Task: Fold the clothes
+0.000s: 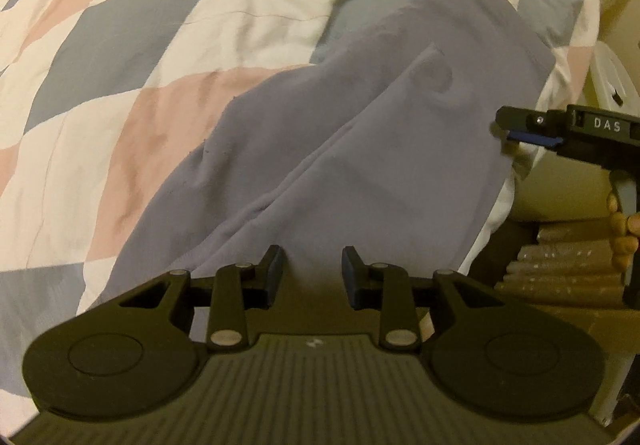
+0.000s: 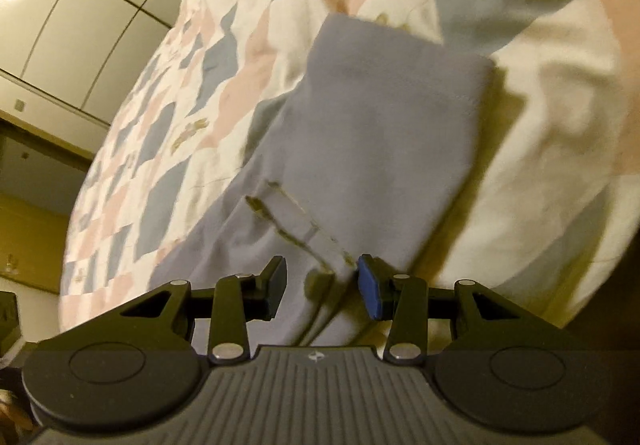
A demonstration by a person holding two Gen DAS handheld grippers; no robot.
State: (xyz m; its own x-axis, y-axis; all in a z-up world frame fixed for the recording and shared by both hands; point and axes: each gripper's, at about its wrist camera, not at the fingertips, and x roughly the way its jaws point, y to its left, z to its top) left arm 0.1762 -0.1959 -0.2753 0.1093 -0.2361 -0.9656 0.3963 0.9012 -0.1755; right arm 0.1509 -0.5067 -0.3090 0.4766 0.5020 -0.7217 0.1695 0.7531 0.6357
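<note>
Blurring hides garment (image 2: 380,149) detail; both tongs, left (image 1: 313,272) and right (image 2: 322,283), gape over it.

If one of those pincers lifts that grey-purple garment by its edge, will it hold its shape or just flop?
Most likely flop: the garment lies in soft creases and follows the quilt beneath it, so it looks thin and limp. It probably weighs little. The left gripper and right gripper both stand open at its edge, so pushing would probably bunch it rather than slide it.
</note>
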